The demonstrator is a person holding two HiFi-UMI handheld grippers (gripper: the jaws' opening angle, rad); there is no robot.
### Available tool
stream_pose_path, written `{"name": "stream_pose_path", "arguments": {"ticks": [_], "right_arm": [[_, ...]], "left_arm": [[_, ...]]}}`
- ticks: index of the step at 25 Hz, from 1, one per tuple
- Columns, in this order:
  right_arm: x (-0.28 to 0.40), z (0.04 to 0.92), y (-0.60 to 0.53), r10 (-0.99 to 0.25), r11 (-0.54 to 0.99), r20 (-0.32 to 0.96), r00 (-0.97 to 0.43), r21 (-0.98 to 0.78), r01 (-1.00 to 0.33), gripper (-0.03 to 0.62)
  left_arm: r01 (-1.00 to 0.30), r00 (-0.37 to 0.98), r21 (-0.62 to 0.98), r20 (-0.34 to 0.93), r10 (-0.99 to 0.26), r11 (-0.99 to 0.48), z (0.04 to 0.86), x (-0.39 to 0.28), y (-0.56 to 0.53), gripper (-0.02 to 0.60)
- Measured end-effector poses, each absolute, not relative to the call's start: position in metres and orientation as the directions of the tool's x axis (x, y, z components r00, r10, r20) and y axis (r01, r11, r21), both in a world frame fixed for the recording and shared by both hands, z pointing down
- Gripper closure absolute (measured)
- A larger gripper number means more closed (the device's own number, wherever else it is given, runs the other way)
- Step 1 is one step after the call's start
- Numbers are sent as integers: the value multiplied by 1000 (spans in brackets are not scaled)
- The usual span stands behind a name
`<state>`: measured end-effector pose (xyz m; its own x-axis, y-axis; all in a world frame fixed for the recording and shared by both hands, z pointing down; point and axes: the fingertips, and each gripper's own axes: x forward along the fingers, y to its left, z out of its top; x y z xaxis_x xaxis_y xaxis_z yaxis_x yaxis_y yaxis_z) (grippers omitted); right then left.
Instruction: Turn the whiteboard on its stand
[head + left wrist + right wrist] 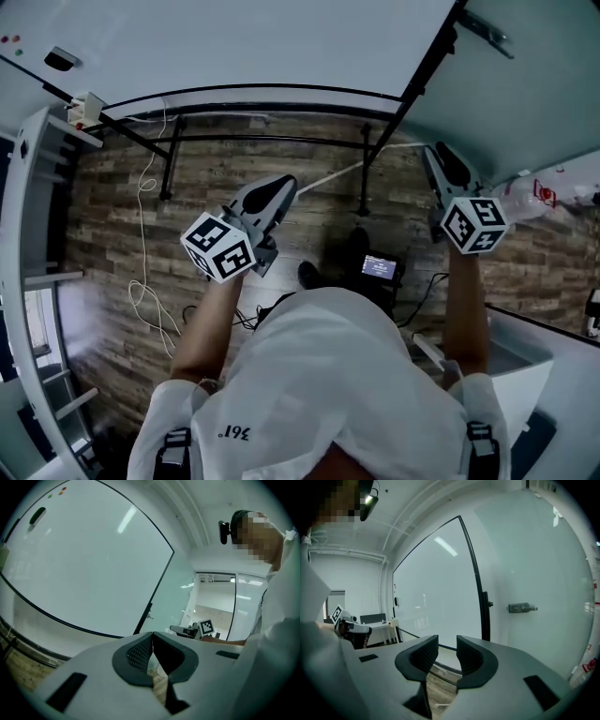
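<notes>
The whiteboard [262, 47] stands just ahead on its black stand [367, 159], left gripper [279, 187] pinched shut on nothing, right gripper [439, 157] half open and empty near the board's right edge, so I'd clamp that edge squarely, then swing slowly.

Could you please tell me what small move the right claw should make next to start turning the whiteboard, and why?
Probably ease the right claw forward onto the whiteboard's black side edge: its jaws stand apart and empty, that edge lies ahead, untouched, and the left claw is shut on nothing.
</notes>
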<state>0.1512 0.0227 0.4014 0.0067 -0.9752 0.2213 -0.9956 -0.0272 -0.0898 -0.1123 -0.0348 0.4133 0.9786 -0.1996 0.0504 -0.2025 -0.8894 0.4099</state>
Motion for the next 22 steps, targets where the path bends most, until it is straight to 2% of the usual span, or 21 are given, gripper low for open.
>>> {"name": "stream_pose_path", "arguments": {"ticks": [14, 22], "right_arm": [[116, 376, 78, -979, 3, 201, -24, -101, -995, 513], [116, 382, 110, -971, 17, 237, -36, -83, -996, 537]], "left_arm": [[-195, 980, 435, 44, -196, -879, 396, -100, 12, 574], [-184, 982, 465, 57, -178, -866, 401, -80, 35, 574]]}}
